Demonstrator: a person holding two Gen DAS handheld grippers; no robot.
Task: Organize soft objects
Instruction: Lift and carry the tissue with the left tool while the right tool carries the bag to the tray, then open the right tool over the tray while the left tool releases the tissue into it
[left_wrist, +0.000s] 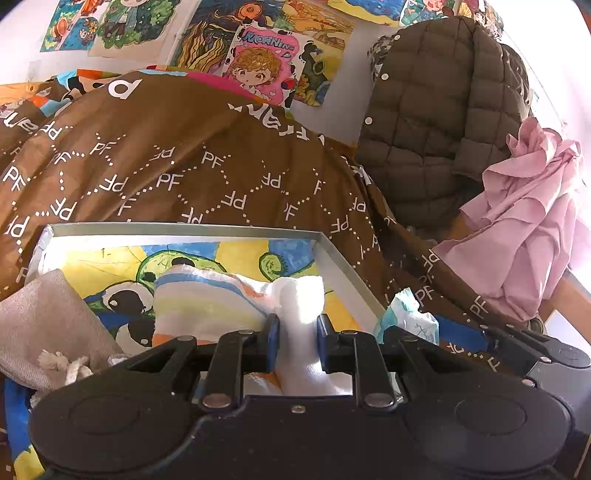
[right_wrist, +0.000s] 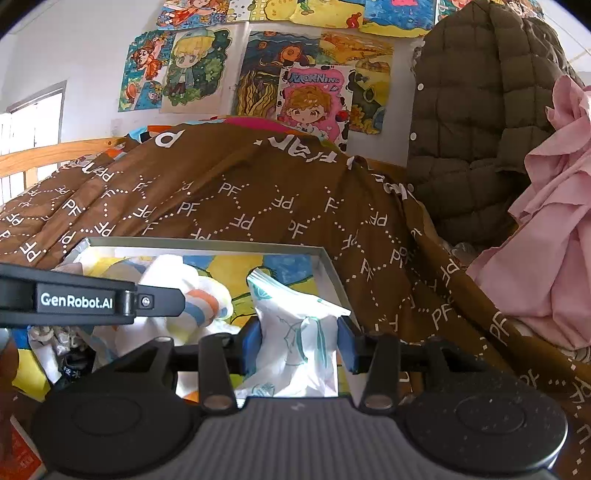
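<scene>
A shallow white box (left_wrist: 343, 266) with a cartoon-printed bottom lies on a brown quilt. My left gripper (left_wrist: 295, 334) is shut on a white and striped cloth (left_wrist: 207, 299) that rests inside the box. A grey drawstring pouch (left_wrist: 48, 325) lies at the box's left end. My right gripper (right_wrist: 300, 341) is shut on a white tissue pack with teal print (right_wrist: 295, 325), held over the box's right part (right_wrist: 328, 269). The left gripper's arm (right_wrist: 74, 301) shows in the right wrist view, over the striped cloth (right_wrist: 199, 302). The tissue pack also shows in the left wrist view (left_wrist: 406, 314).
The brown quilt with white "PF" lettering (left_wrist: 192, 162) covers the bed behind the box. An olive quilted jacket (left_wrist: 439, 110) and a pink garment (left_wrist: 524, 221) hang at the right. Cartoon posters (left_wrist: 258, 62) cover the wall. A wooden bed rail (right_wrist: 48, 153) runs at left.
</scene>
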